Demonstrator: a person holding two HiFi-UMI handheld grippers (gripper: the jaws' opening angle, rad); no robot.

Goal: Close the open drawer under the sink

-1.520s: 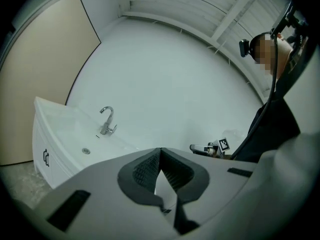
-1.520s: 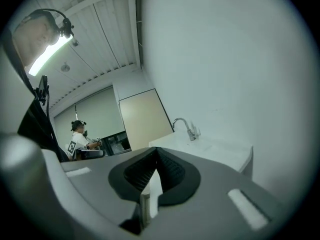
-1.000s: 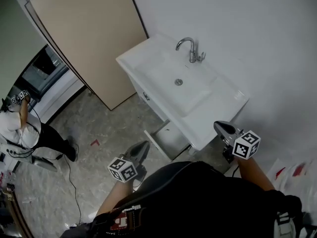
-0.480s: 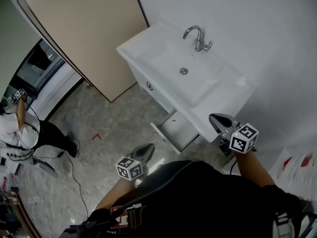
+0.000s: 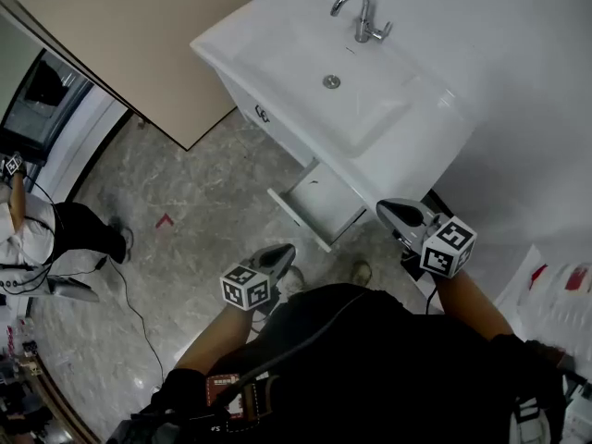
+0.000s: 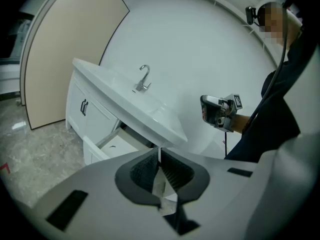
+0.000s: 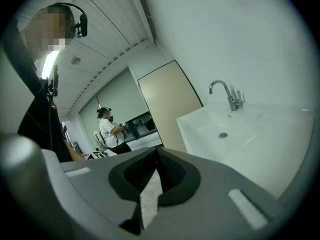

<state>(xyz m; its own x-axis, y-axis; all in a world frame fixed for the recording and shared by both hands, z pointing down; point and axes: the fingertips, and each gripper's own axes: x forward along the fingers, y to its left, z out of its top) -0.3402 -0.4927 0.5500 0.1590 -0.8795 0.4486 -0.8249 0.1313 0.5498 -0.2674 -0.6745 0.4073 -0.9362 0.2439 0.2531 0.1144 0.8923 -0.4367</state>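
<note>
Washroom corner opening onto a larger work room; white sink with a chrome tap on a white cabinet, set against a plain white wall; grey marble-pattern floor; tall beige door panel at the sink's left end; past it dark glazed panels and a second person standing, wearing a headset; slatted ceiling in the right gripper view.

White plain wall at 2 o'clock. Beige flat panel at 11 o'clock. Grey marbled floor toward 8 o'clock, bearing one small red mark. Slatted white ceiling carries a lit strip light.
</note>
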